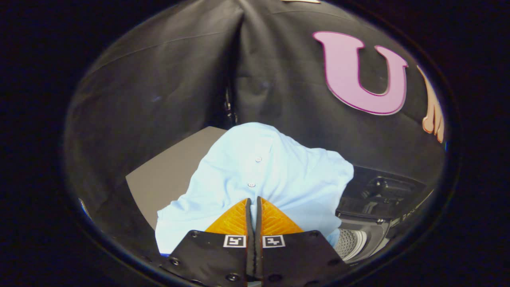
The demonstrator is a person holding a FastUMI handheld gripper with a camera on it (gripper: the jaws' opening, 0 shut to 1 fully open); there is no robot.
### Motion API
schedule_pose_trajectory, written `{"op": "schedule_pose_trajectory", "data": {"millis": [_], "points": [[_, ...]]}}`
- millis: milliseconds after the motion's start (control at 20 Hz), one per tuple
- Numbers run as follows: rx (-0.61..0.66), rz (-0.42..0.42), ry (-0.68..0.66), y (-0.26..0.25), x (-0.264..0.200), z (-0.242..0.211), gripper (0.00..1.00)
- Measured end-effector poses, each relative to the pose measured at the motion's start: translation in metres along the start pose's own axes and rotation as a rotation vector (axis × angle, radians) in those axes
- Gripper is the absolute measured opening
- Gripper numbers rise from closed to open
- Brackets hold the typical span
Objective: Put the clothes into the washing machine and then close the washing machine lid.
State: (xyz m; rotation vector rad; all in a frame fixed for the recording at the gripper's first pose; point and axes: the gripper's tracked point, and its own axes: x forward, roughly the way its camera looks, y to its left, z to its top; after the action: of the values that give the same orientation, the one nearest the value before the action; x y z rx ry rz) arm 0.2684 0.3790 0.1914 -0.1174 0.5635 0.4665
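A hand-held gripper (253, 201) points forward, its two fingers pressed almost together with only a thin dark slit between them. The fingertips are pinched on a fold of a light blue shirt (263, 175), so the hand-held gripper is closed on the cloth.

The shirt spreads out from the fingertips like a small tent. Its highest fold rises at about 12 o'clock from the fingers, and the cloth drapes down toward 8 o'clock and toward 3 o'clock. Two small pale buttons (258, 159) sit in a line on the shirt just ahead of the fingertips. The fabric looks smooth, with soft creases running away from the pinch point. The lower edge of the shirt hangs down on both sides of the fingers.

At about 10 o'clock from the fingers, partly behind the shirt, lies a flat grey surface (171, 175). Whether the shirt touches it cannot be told.

At about 4 o'clock from the fingers, just beside the hanging cloth, is a washing machine (370, 223). Its opening faces up, showing a slice of the pale perforated drum (347, 243). Beyond the drum, at about 3 o'clock, its dark lid (382, 191) stands raised. The shirt is outside the drum, near its rim.

Black cloth forms the booth wall (159, 79) behind everything.
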Motion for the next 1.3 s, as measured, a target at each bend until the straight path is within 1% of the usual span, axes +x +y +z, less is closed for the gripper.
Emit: {"op": "schedule_pose_trajectory", "data": {"millis": [200, 400, 500, 550, 600, 700, 800, 950, 1300], "points": [[0.019, -0.157, -0.027, -0.068, -0.031, 0.004, 0.01], [0.063, -0.284, -0.040, -0.117, -0.055, 0.002, 0.01], [0.061, -0.348, -0.041, -0.141, -0.056, -0.003, 0.01], [0.065, -0.367, -0.035, -0.148, -0.054, -0.006, 0.01], [0.072, -0.380, -0.031, -0.154, -0.054, -0.008, 0.01], [0.094, -0.368, -0.013, -0.164, -0.048, -0.018, 0.00], [0.127, -0.386, 0.014, -0.172, -0.046, -0.031, 0.25], [0.155, -0.390, 0.012, -0.179, -0.042, -0.038, 0.24], [0.158, -0.393, 0.020, -0.184, -0.046, -0.049, 0.25]]}}
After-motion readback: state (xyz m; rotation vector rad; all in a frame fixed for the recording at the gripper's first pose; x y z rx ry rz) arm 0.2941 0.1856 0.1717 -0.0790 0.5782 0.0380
